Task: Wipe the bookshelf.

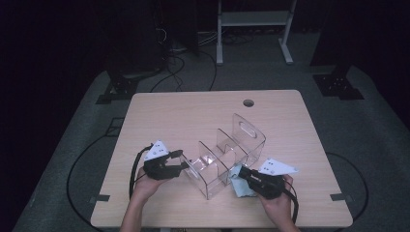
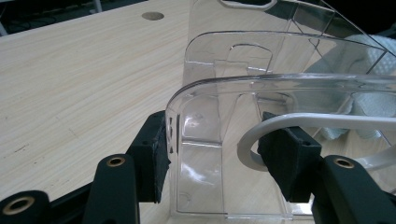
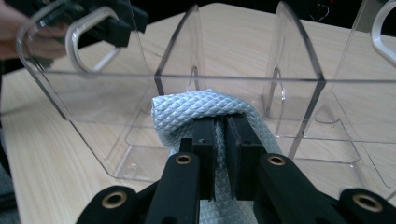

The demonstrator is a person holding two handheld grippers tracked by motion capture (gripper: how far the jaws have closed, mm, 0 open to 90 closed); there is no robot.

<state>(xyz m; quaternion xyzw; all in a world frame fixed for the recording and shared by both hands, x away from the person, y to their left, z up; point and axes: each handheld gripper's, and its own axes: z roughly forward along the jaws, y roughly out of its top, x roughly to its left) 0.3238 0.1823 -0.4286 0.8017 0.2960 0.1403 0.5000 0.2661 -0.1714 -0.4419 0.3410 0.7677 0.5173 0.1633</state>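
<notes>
A clear plastic organizer (image 1: 227, 154) with several compartments stands on the wooden table (image 1: 193, 111). My left gripper (image 1: 186, 164) is shut on its near-left end wall (image 2: 201, 140): one pad sits at the wall's outer edge, the other in the handle cutout. In the left gripper view the gripper (image 2: 222, 156) straddles that wall. My right gripper (image 1: 241, 171) is shut on a pale blue-grey quilted cloth (image 1: 239, 186) at the organizer's near side. In the right gripper view the cloth (image 3: 201, 109) bulges over the gripper (image 3: 220, 140) against the clear side wall (image 3: 116, 93).
A round cable hole (image 1: 248, 103) lies near the table's far edge. Bare tabletop spreads left of and behind the organizer. A white metal stand (image 1: 251, 19) and loose cables (image 1: 174, 63) are on the floor beyond the table.
</notes>
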